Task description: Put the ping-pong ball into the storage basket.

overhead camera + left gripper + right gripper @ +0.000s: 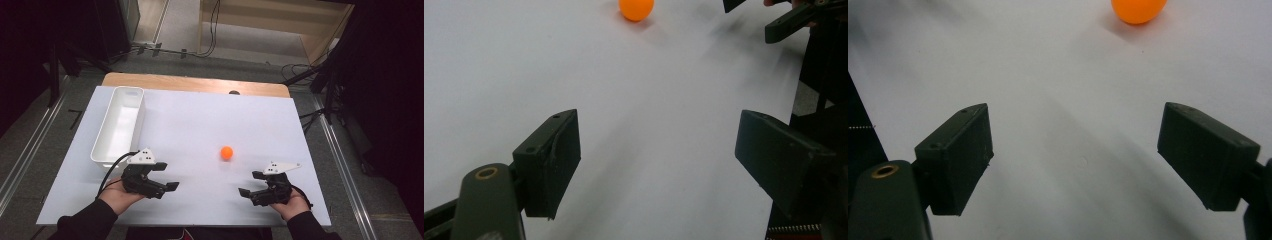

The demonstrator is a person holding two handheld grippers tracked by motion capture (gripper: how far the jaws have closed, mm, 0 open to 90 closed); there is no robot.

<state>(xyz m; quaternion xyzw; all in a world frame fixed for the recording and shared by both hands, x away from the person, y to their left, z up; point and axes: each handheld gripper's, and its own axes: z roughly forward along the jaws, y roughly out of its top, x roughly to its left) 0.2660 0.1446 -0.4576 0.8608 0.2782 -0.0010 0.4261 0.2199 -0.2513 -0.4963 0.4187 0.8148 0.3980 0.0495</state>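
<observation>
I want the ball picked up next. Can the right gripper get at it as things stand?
Probably yes: the right gripper is open, and bare white table lies between it and the orange ball.

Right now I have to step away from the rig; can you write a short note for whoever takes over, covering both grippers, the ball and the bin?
Left gripper: open, holding nothing, low over the near left of the white table.
Right gripper: open, holding nothing, near right, jaws pointing toward the left one.
Orange ball: loose on the table, beyond and between the grippers, closer to the right one; neither touches it.
White bin: far left, looks empty.
Done: nothing gripped so far.
Left: likely grasp the ball, probably with the right gripper, and possibly carry it to the bin.
</observation>
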